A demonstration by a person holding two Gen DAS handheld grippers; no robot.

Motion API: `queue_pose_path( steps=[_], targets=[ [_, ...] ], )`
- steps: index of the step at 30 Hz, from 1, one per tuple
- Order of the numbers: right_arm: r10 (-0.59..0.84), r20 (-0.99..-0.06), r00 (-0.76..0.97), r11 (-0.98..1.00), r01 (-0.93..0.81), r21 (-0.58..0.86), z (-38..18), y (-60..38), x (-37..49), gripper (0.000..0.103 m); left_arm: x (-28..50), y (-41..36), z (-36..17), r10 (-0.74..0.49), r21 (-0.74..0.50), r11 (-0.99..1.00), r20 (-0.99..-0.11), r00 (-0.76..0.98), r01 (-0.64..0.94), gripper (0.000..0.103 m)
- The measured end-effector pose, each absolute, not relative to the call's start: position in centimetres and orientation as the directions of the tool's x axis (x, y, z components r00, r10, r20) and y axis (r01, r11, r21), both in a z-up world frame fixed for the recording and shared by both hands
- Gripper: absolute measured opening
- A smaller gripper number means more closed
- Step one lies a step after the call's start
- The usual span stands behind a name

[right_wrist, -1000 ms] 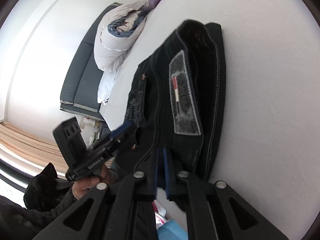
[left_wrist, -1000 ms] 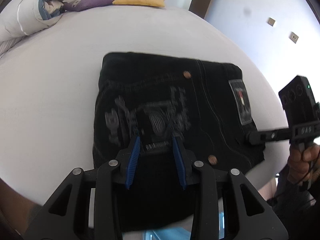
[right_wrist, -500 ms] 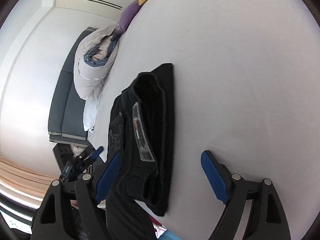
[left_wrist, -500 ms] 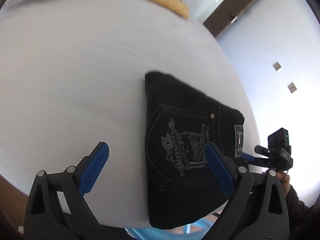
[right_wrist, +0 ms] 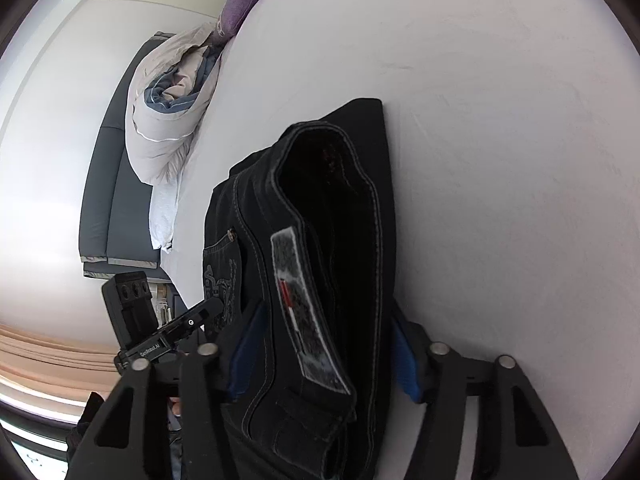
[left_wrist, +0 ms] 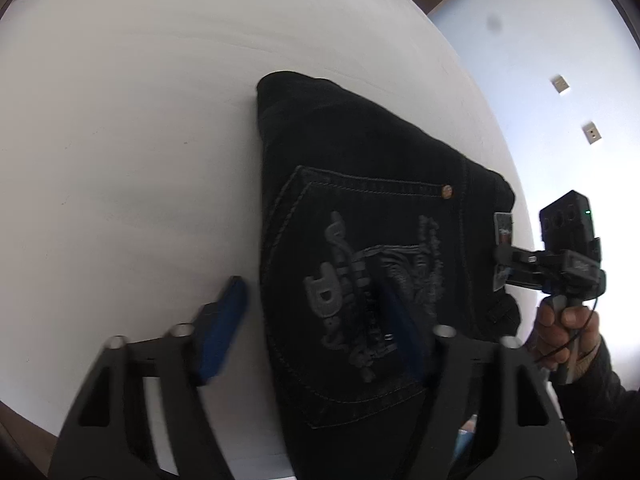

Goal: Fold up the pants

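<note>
Black jeans (left_wrist: 360, 208) lie folded into a compact stack on a white bed, back pocket with grey embroidery facing up. In the right wrist view the jeans (right_wrist: 320, 240) show their waistband edge and a grey label patch. My left gripper (left_wrist: 316, 320) is open, its jaws straddling the stack's near left edge. My right gripper (right_wrist: 324, 356) is open, its blue pads on either side of the waistband end. The right gripper (left_wrist: 504, 268) also shows in the left wrist view at the stack's right edge.
The white bed sheet (left_wrist: 120, 120) surrounds the jeans. A rolled duvet (right_wrist: 168, 128) and a purple pillow (right_wrist: 244, 0) lie at the bed's far end. A dark sofa (right_wrist: 116, 184) stands beside the bed. A blue wall (left_wrist: 560, 80) is to the right.
Both grippers opened from their grips on the jeans, pulled back, and have now moved in again, open, to straddle the stack's edges. The jeans stay folded on the bed.
</note>
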State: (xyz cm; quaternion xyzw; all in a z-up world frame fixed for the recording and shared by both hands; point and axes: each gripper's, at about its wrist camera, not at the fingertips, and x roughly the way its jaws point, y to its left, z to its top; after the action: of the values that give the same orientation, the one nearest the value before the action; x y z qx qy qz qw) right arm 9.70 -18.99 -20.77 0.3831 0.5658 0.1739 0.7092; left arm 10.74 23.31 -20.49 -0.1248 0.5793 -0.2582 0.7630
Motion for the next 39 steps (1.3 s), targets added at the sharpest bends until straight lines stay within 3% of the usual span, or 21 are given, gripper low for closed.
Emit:
queue_pose_path(
  steps=[2,11,19,28,33,39],
  targets=[
    [0.671,-0.679,0.298,0.653,0.195,0.732,-21.1,-18.9,9.8,0.039,10.8,23.0,-20.4,-0.528,-0.480,0.843,-0.826,0.197,0.243,0.046],
    [0.587,-0.739,0.331,0.761,0.086,0.643,-19.1,-17.7,9.4,0.023,10.0,21.3,-18.4,-0.459,-0.406,0.882,-0.856,0.239,0.240,0.024],
    [0.584,-0.699,0.413,0.775,-0.026,0.632,-13.6,-18.1,10.9,0.021,11.5,19.7,-13.6,-0.468,-0.392,0.877,-0.826,0.314,0.278,0.020],
    [0.532,-0.673,0.514,0.799,-0.043,0.600,-8.7,-24.1,17.0,0.021,19.0,13.7,-8.6,-0.482,-0.339,0.861,-0.782,0.396,0.379,0.020],
    [0.501,-0.681,0.534,0.810,-0.011,0.587,-7.3,-25.3,18.0,0.021,24.3,10.1,-10.1,-0.489,-0.337,0.852,-0.785,0.381,0.400,0.020],
    [0.502,-0.702,0.505,0.796,0.047,0.604,-9.7,-26.4,19.4,0.021,28.5,7.6,-15.7,-0.477,-0.349,0.855,-0.818,0.320,0.383,0.020]
  ],
)
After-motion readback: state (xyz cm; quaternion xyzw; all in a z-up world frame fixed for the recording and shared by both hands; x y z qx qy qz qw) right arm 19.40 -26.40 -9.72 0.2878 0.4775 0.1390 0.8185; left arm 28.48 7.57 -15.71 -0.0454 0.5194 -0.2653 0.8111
